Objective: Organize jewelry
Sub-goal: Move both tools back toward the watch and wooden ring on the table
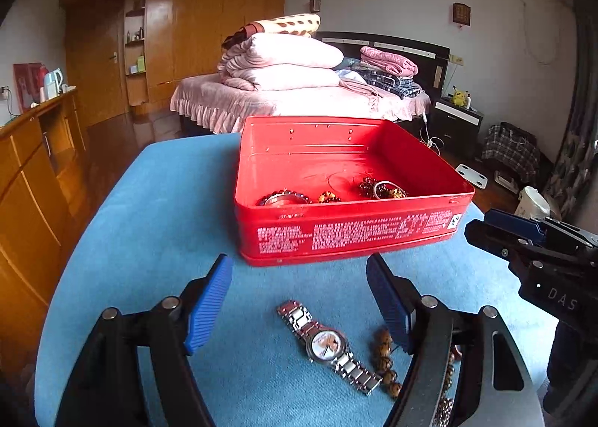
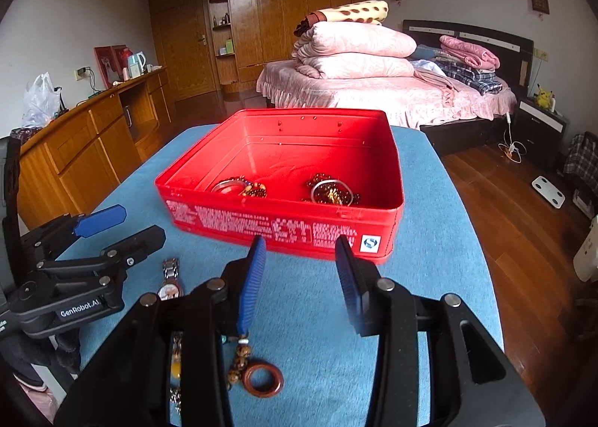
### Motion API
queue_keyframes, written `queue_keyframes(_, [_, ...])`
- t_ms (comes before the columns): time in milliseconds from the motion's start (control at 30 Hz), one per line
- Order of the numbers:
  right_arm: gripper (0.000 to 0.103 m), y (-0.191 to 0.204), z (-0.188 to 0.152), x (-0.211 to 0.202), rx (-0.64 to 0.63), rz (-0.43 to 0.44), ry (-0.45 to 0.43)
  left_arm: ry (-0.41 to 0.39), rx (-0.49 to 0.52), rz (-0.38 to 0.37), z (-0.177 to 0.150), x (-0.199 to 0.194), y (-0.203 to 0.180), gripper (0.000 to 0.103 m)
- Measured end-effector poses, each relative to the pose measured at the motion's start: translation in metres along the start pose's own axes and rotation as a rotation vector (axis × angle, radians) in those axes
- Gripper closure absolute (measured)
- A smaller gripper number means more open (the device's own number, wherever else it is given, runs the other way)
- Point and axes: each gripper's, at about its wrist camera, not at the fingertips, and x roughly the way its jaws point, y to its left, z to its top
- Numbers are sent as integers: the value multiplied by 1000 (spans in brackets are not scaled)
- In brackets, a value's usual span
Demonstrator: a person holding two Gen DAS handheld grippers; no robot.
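Blue tabletop (image 1: 157, 240) carries red tin (image 1: 347, 232), far centre, some jewelry already inside. Left claw (image 1: 299, 300) spread, empty, over the watch (image 1: 329, 346) lying near. Right claw (image 2: 301, 277) also apart, empty. Advice: lower, pinch the case squarely, lift clear of beads (image 1: 385, 356).

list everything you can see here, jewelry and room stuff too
red metal tin: 1, red, open on the blue table, holding beaded bracelets and bangles
blue cloth-covered table: 1, blue, under everything
silver metal wristwatch: 1, silver, white dial, on the cloth between the left gripper's fingers
brown beaded bracelet: 1, brown, right of the watch
brown ring pendant: 1, reddish brown, on a beaded cord, near the right gripper
bed with pink bedding: 1, pink, behind the table
wooden wardrobe: 1, brown, back wall
left gripper: 1, black, blue pads, open
right gripper: 1, black, blue pads, open
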Motion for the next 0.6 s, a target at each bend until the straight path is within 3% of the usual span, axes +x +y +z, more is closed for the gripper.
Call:
queue_keyframes(367, [64, 1, -60, -19, 5, 35, 43, 23, -36, 34, -46, -17, 4, 30])
queue_keyframes(600, [64, 4, -79, -22, -1, 57, 71, 25, -30, 72, -67, -23, 1, 29])
